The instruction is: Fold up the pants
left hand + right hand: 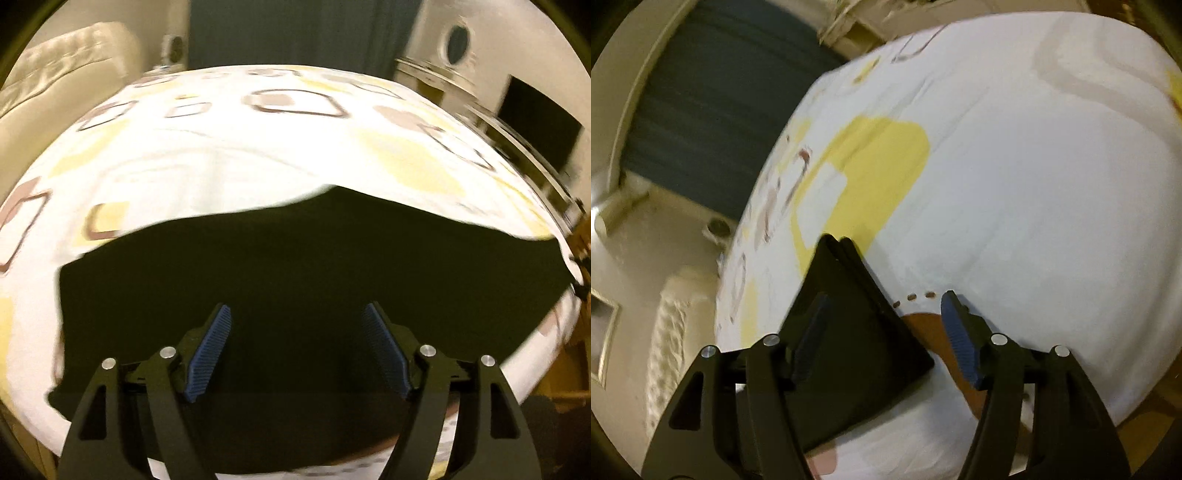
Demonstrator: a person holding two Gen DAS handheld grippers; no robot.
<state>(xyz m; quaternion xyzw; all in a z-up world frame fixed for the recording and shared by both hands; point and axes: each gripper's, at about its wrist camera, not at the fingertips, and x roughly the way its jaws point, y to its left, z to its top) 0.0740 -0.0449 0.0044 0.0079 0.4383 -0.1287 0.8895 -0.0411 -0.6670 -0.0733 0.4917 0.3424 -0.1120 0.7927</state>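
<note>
Where the left wrist view looks down, the black pants (295, 280) are seen spread flat as a wide dark shape over the near half of a bed (221, 155), which is covered by a white sheet printed with yellow patches and brown rounded squares. The left gripper (295, 350) is held over the pants with its jaws standing wide apart; nothing is caught between the blue ribbed pads (208, 350), and only the dark cloth is seen behind the gap. A cream tufted headboard (62, 62) is seen at the upper left, a dark curtain (303, 33) behind the bed, and a black screen (535, 129) at the right, all blurred. In the right wrist view, a folded corner of the pants (857, 332) is seen lying on the sheet near the bed's edge, its layered point directed away from the camera toward a large yellow patch (871, 173). The right gripper (882, 332) is seen with its jaws parted; the cloth lies between and below them, nearer the left-hand pad, and whether that pad touches it cannot be told, while the other pad stands clear of it.
</note>
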